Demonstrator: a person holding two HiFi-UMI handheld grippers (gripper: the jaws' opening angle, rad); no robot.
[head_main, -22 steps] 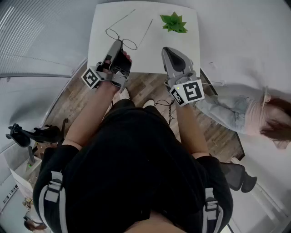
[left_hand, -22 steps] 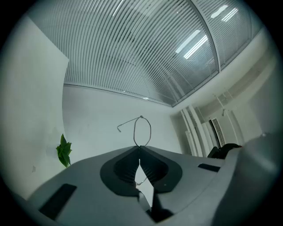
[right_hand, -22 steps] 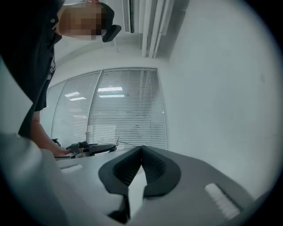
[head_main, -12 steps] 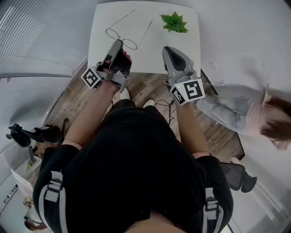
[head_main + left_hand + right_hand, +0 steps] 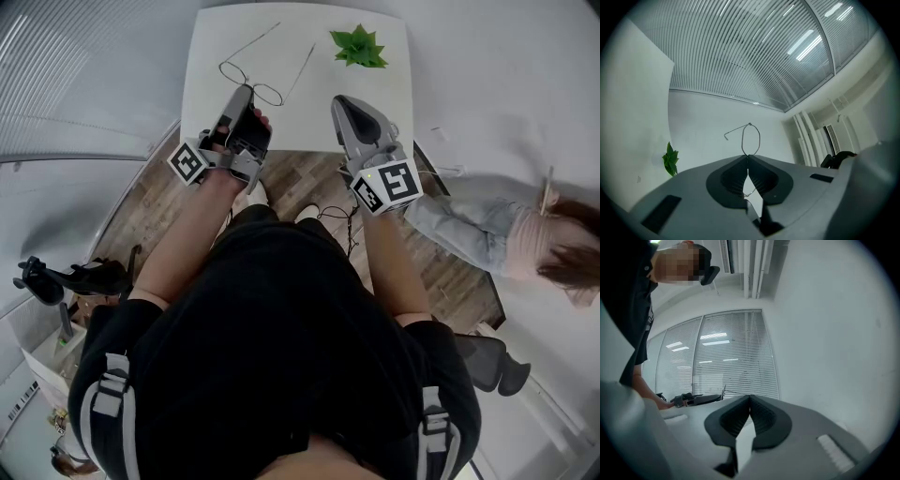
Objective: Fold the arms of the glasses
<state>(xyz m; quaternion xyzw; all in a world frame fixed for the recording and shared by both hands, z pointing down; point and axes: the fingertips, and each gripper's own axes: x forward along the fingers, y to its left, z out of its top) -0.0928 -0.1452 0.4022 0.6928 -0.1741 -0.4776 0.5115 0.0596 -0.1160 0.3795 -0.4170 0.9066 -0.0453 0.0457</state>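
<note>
The left gripper [image 5: 246,90] pinched a lens rim of the glasses [image 5: 268,92], whose arms were spread out over the white table [image 5: 309,112] near a plant [image 5: 357,47], while the right gripper [image 5: 339,101] hung at the table's near edge, jaws pressed together on nothing.

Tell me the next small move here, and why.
Probably open the right gripper and reach for the nearer arm. The left gripper pinches the glasses at a lens rim, both arms are spread open, and the right gripper is shut and empty, short of the frame.
</note>
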